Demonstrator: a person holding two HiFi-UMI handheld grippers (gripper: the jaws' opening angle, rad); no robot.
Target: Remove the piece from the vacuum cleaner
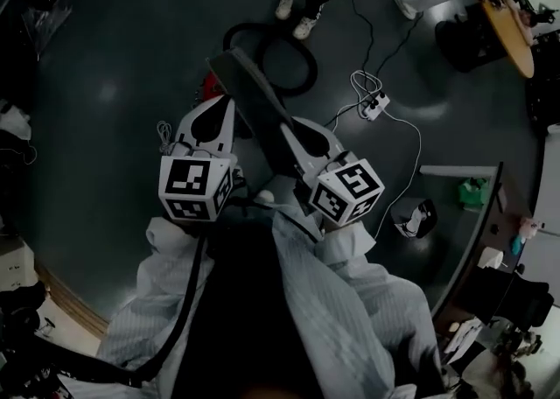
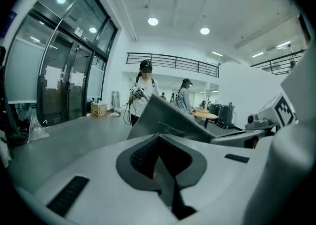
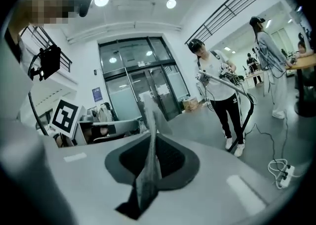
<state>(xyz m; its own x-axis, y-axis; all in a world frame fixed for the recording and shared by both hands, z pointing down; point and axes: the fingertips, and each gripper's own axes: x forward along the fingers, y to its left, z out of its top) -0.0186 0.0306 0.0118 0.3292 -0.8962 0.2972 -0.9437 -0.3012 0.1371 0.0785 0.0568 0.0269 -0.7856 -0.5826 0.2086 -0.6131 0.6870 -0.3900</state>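
Note:
A long, flat, dark grey piece (image 1: 254, 104) slants up between my two grippers in the head view. My right gripper (image 1: 293, 130) is shut on it. In the right gripper view the piece (image 3: 150, 120) stands edge-on, pinched between the jaws of that gripper (image 3: 150, 137). My left gripper (image 1: 219, 107) sits at the piece's left edge. In the left gripper view its jaws (image 2: 158, 137) are shut, and the grey piece (image 2: 168, 115) rises from their tip as a broad panel. A black vacuum hose (image 1: 271, 56) loops on the floor beyond.
A person (image 3: 222, 86) stands ahead holding a vacuum wand, feet (image 1: 293, 17) by the hose. A white power strip (image 1: 376, 106) with cables lies on the floor to the right. A wooden table (image 1: 512, 25) and a desk (image 1: 490, 213) stand further right. Glass doors (image 3: 143, 88) are behind.

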